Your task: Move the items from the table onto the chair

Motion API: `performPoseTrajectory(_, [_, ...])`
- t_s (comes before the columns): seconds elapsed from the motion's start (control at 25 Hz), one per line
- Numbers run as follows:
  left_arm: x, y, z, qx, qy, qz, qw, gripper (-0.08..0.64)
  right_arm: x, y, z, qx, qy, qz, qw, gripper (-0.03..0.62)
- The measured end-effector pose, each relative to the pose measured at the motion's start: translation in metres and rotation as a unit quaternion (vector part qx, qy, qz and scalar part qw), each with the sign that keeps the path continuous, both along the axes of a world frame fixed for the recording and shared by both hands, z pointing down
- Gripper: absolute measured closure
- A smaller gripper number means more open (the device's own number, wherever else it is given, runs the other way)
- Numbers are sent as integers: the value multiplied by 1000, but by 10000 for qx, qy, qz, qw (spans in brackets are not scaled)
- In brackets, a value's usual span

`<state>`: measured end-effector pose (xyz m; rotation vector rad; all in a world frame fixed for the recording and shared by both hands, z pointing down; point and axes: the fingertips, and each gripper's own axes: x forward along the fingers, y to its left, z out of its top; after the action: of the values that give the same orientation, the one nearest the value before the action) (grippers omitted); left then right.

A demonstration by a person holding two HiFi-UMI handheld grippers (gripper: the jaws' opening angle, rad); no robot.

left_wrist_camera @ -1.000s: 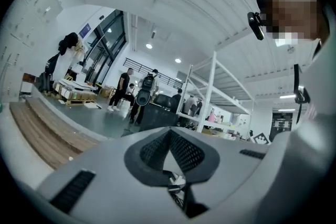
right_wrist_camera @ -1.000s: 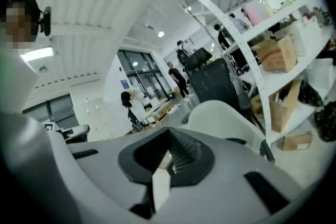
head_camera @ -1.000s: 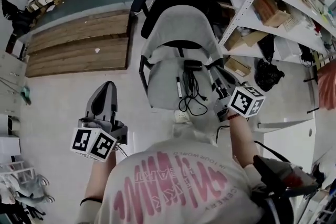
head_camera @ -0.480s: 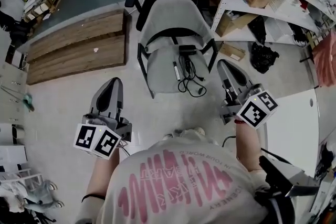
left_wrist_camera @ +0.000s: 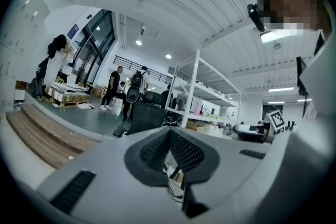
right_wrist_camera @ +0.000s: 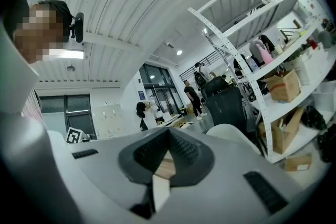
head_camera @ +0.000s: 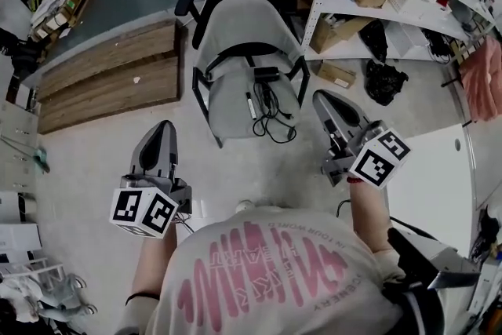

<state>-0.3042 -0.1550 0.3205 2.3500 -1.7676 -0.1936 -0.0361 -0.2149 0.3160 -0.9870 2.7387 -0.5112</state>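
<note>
Beside the white shelf rack stands the grey chair, in front of the person. The left hand-held gripper and the right hand-held gripper are both closed narrow and hold nothing. A black cable with its adapter lies on the chair seat, near a small white stick.
</note>
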Motion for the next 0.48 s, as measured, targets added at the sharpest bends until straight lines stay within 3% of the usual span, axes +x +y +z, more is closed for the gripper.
performPoseTrajectory(0.28, [39,-13,-17,255,267,499,9981,551,35,4,-4,161,156,207,9995,577])
performPoseTrajectory(0.48, [113,-41,-18,127,-539,1519,9868,551,107,15,-6,104,-4,1253,9921,576])
